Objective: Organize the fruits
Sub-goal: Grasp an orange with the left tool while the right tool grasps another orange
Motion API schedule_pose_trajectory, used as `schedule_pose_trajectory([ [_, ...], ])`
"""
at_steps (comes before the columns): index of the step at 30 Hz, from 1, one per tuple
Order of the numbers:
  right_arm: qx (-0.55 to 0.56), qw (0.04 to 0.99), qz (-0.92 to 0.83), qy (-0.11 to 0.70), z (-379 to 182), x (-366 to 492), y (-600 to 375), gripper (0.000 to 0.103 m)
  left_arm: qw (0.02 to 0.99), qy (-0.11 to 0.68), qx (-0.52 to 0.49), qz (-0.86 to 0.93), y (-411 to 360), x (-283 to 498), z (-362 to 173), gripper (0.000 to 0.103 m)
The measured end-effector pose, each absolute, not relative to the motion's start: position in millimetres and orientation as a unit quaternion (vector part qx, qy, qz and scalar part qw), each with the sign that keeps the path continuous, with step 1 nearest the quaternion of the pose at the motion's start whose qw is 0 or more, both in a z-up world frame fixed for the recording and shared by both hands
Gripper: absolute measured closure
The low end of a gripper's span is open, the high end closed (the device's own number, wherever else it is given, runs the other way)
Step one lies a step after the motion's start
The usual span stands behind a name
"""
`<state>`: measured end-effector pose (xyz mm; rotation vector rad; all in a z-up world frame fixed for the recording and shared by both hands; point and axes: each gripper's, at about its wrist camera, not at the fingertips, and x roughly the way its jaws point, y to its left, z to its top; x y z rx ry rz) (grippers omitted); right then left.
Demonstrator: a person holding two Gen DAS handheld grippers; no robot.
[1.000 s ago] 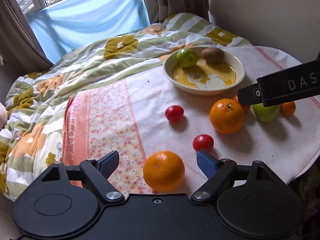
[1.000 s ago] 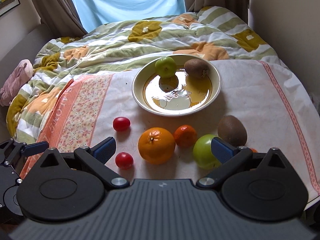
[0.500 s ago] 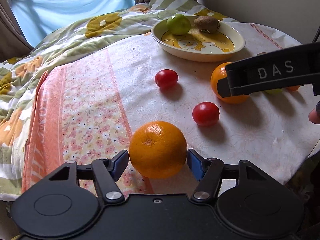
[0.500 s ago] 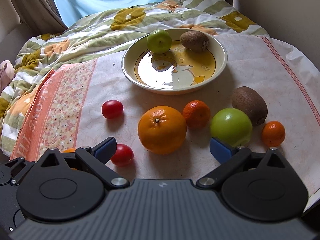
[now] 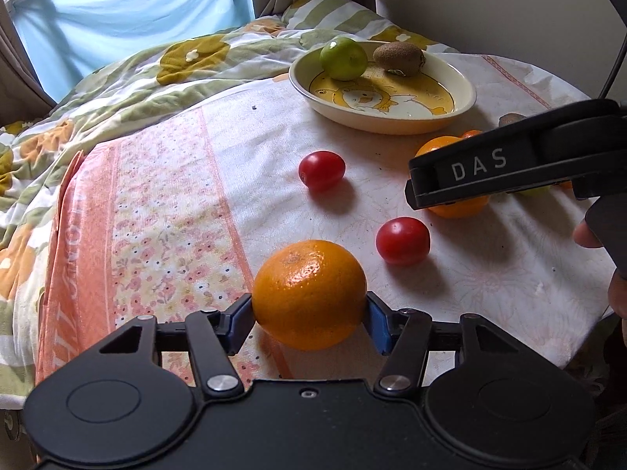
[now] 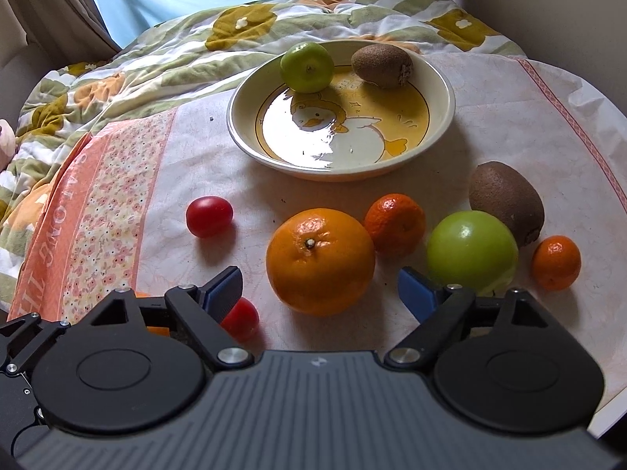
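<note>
My left gripper [image 5: 309, 315] is shut on a large orange [image 5: 309, 293] at the table's near edge, both blue pads touching its sides. My right gripper [image 6: 319, 288] is open, its jaws on either side of a second large orange [image 6: 319, 260] on the cloth, not touching it. A cream bowl [image 6: 439, 82] with a duck print holds a green apple [image 6: 307, 66] and a kiwi [image 6: 382, 65]; the bowl also shows in the left wrist view [image 5: 466, 96]. Two red tomatoes [image 5: 322, 170] [image 5: 402, 241] lie on the cloth between the grippers.
A second green apple [image 6: 472, 250], a kiwi [image 6: 507, 201] and two mandarins [image 6: 395, 225] [image 6: 556, 262] lie right of the second orange. A flowered quilt [image 6: 156, 62] lies behind and left of the table. The right gripper's body [image 5: 509, 160] crosses the left wrist view.
My left gripper moved in around the near orange and closed on it. My right gripper moved forward and down toward the second orange, staying open.
</note>
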<state>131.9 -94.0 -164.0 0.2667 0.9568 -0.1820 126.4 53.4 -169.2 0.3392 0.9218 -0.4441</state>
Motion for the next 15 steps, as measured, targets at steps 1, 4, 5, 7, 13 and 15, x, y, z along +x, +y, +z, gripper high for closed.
schedule_pose_trajectory([
  [1,0.128,0.875,-0.088,0.459,-164.9,132.6,-94.6,0.003,0.859,0.438,0.16,-0.212,53.5,127.5,-169.0,0.04],
  [4,0.13,0.874,-0.09,0.46,-166.6,135.6,-95.0,0.003,0.86,0.436,0.158,-0.215,53.3,130.6,-168.7,0.04],
  [5,0.13,0.873,-0.09,0.46,-167.0,136.6,-94.8,0.003,0.86,0.435,0.159,-0.215,53.1,131.2,-168.7,0.04],
  [7,0.13,0.873,-0.09,0.461,-167.7,138.0,-94.4,0.004,0.86,0.433,0.159,-0.216,52.4,132.5,-169.0,0.04],
  [13,0.134,0.871,-0.091,0.463,-169.5,141.1,-94.0,0.013,0.863,0.431,0.151,-0.214,54.9,135.1,-169.0,0.041],
  [15,0.135,0.871,-0.092,0.464,-170.2,141.9,-93.9,0.013,0.864,0.429,0.151,-0.214,56.0,135.4,-168.1,0.041],
])
